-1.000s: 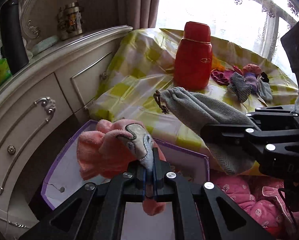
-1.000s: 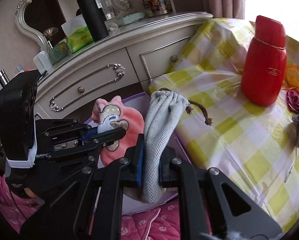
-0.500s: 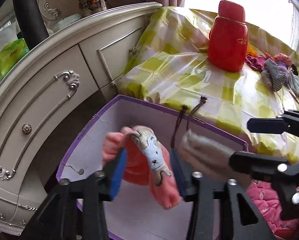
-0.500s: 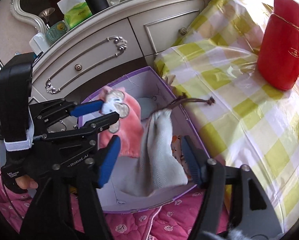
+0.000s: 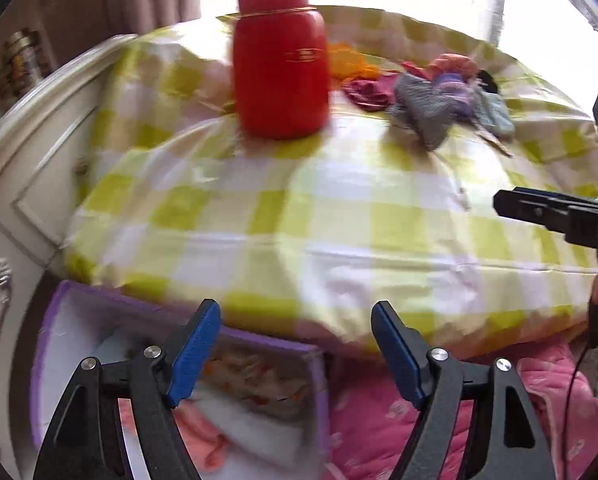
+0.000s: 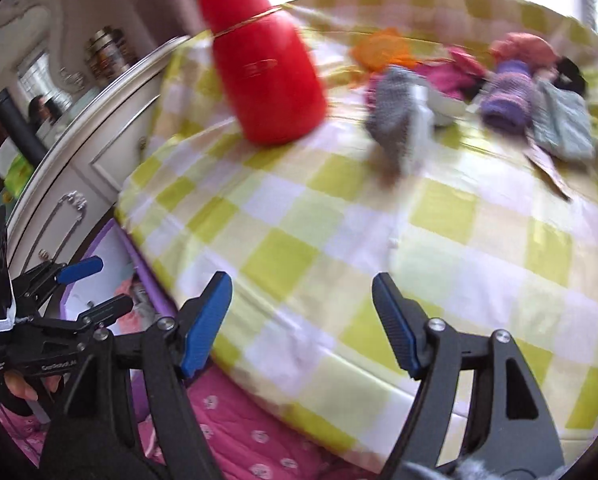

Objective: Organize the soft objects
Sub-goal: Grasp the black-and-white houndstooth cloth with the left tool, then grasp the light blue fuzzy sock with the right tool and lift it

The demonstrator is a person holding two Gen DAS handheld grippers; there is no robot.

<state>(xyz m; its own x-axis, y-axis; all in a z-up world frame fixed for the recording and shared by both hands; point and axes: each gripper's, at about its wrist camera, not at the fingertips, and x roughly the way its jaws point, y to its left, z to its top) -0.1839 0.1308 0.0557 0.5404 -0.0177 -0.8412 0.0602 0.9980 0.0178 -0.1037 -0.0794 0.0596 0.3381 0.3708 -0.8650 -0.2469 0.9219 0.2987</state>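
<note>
— Both tongs, left tongs (image 5: 295, 350) and right tongs (image 6: 301, 320), have just been opening, nothing between them.
— And the soft things?
— Heap of knitted socks (image 6: 479, 92) lies on the checked tabletop (image 6: 339, 220), lengthwise toward the edge, beside a red flask (image 6: 265, 64).

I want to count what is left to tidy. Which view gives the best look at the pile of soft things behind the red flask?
The right wrist view: the pile of soft things lies spread out there, with grey, purple, pink and orange pieces told apart despite blur. In the left wrist view the same pile is smaller and bunched, partly behind the red flask.
</note>
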